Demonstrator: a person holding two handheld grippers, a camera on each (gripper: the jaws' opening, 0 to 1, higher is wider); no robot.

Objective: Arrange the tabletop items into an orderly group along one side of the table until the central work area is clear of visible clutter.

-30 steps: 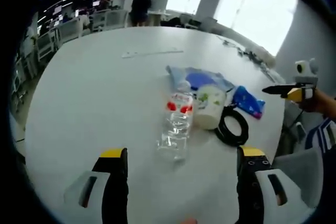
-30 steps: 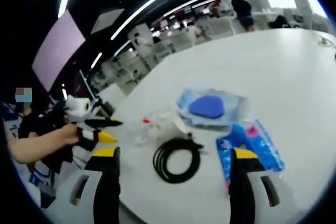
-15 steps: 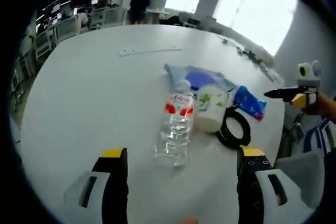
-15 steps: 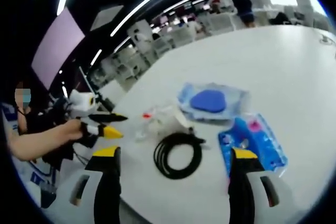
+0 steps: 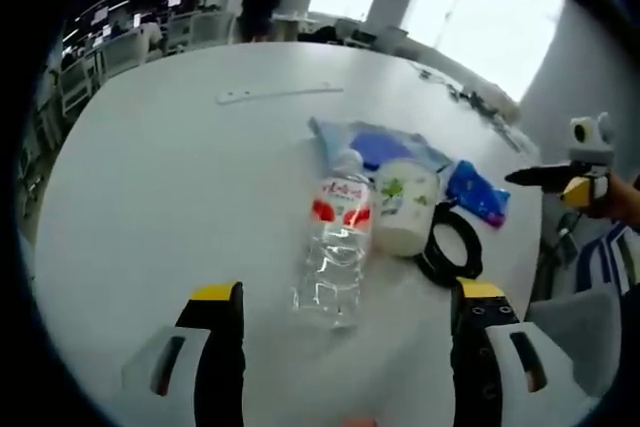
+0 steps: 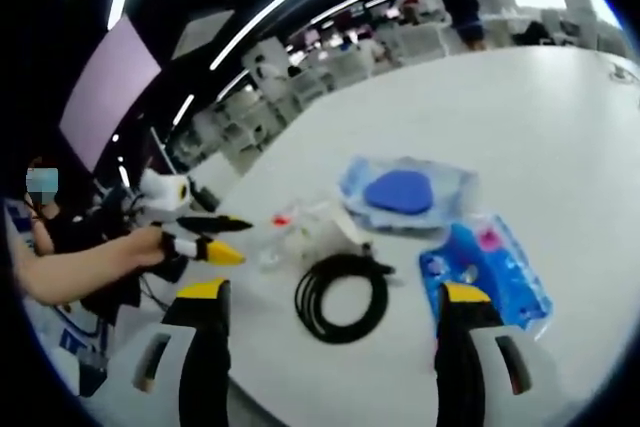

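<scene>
While both grippers hang open and empty, the bottle lies beside the coiled cable.

Table: smooth white top, matt with a soft sheen from the window light. Water bottle: clear glossy plastic, thin and ribbed, red printed label band, lying on the table. White tub just beside the bottle: opaque smooth plastic, printed label, semi-gloss. Black cable coil touching the tub: matt rubbery sheath. Clear wrapper beyond the coil: crinkly glossy film over a blue matt pad. Blue packet beside the coil: shiny printed plastic foil, wrinkled. Left gripper and right gripper: black matt jaws, yellow glossy plastic tips, white plastic shells.
</scene>
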